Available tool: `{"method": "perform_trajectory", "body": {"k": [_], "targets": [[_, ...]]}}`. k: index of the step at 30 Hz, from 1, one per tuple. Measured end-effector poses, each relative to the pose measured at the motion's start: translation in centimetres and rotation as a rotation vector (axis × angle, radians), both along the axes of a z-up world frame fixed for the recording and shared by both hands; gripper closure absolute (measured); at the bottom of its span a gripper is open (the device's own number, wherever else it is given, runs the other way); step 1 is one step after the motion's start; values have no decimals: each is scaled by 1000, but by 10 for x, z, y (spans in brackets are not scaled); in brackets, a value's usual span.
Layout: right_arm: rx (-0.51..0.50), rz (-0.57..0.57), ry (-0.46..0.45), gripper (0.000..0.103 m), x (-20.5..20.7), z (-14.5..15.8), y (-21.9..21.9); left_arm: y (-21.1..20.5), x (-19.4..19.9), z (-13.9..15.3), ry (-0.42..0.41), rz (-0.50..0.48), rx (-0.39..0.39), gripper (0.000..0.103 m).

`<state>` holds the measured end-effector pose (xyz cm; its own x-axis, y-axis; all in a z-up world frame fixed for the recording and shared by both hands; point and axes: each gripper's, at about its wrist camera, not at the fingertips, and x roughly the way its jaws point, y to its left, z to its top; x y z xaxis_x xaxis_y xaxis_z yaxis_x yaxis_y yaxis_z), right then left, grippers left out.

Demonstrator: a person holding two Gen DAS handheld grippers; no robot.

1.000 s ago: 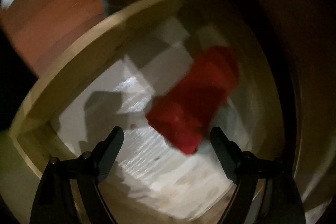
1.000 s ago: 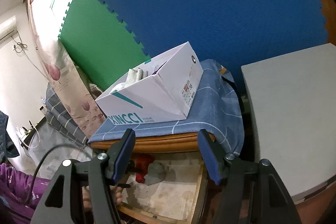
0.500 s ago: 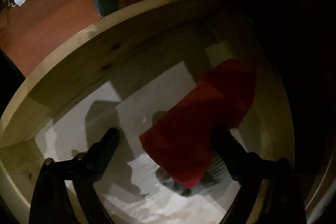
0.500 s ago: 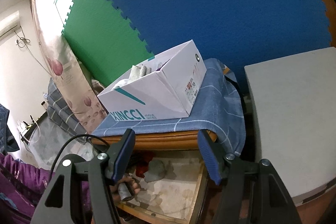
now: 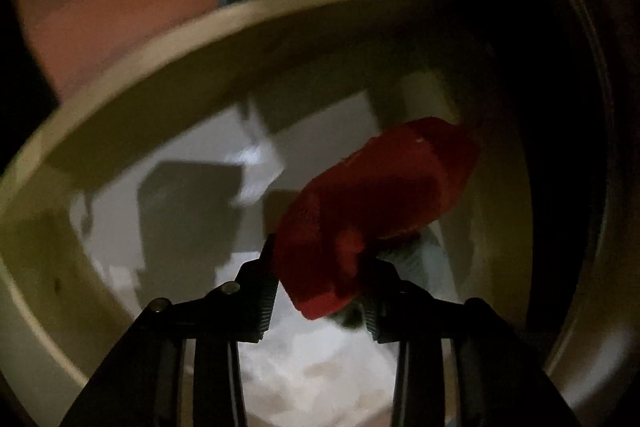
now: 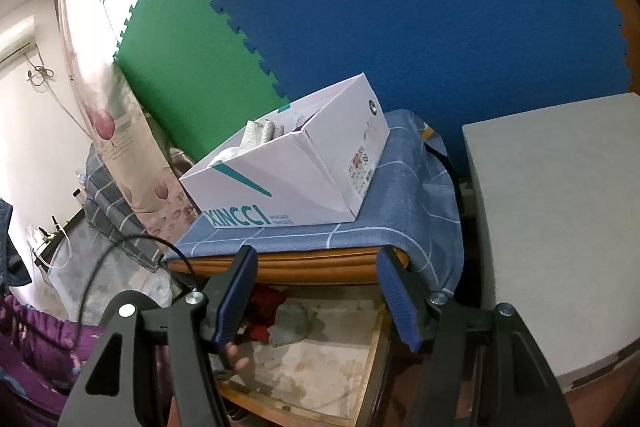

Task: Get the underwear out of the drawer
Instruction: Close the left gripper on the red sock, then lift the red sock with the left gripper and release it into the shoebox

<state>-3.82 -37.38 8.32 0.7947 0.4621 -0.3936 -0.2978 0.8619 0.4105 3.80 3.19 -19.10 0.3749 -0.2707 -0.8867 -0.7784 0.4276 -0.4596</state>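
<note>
We noted left gripper point(image 5: 316, 291) jaws closing on red underwear point(image 5: 372, 203) between them, inside paper-lined drawer point(image 5: 132, 95); right gripper point(image 6: 316, 295) released, empty.

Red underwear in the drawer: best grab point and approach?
Grip the near, lower end of the red underwear, coming steeply from above: it lies folded on the drawer floor. The left hand-held gripper is closing on that end.

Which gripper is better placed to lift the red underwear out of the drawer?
Left. The left gripper is down inside the drawer, jaws closing on the red underwear. The right gripper hangs outside, jaws open and empty.
</note>
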Motion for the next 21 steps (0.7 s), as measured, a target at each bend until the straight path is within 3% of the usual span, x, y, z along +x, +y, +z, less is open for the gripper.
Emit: {"method": "perform_trajectory", "body": {"k": [3,11,16,18,21], "targets": [[-9,-2,1,40,0,0,2,-4,-11,1,6,1,-53,71],[-67,-6,9,39,1,-1,11,-2,-20,28,-29,-83,-107,71],[-92,-6,10,32,2,-1,15,-4,-31,40,-40,-167,-136,71],[-104,-6,12,32,3,-1,17,23,-18,53,-47,-182,-139,71],[-117,-6,16,32,4,-2,19,20,-22,56,-58,-211,-149,71]]}}
